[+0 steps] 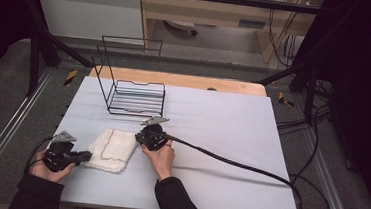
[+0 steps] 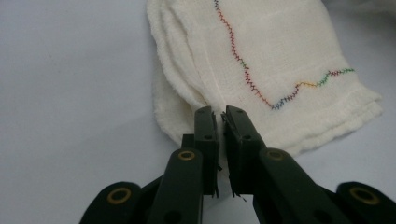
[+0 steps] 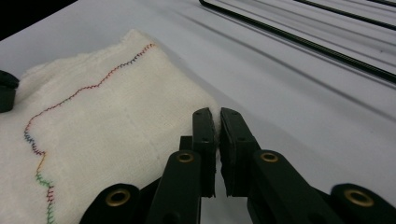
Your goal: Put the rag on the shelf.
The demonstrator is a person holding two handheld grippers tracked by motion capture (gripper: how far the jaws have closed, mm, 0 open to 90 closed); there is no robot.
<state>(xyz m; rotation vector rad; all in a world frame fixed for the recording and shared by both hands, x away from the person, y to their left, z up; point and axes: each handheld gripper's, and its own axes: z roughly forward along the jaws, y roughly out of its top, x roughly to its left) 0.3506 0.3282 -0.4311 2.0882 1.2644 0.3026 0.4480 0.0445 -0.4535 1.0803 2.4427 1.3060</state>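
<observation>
A folded white cloth [image 1: 113, 150] with a wavy multicoloured stitched line lies flat on the white table near its front left. My left gripper [image 1: 88, 156] is at the cloth's left edge, its jaws shut on a fold of the cloth [image 2: 280, 60] in the left gripper view [image 2: 221, 113]. My right gripper [image 1: 139, 138] is at the cloth's right edge; in the right gripper view its jaws [image 3: 218, 114] are pressed together on the corner of the cloth [image 3: 102, 126]. The tip of the left gripper [image 3: 6, 91] shows at the cloth's far side.
A black wire rack [image 1: 135, 96] stands upright behind the cloth on the white table [image 1: 221, 137]. The right gripper's thick black cable [image 1: 234, 163] trails across the table to the right edge. A wooden strip [image 1: 185, 80] borders the table's far side.
</observation>
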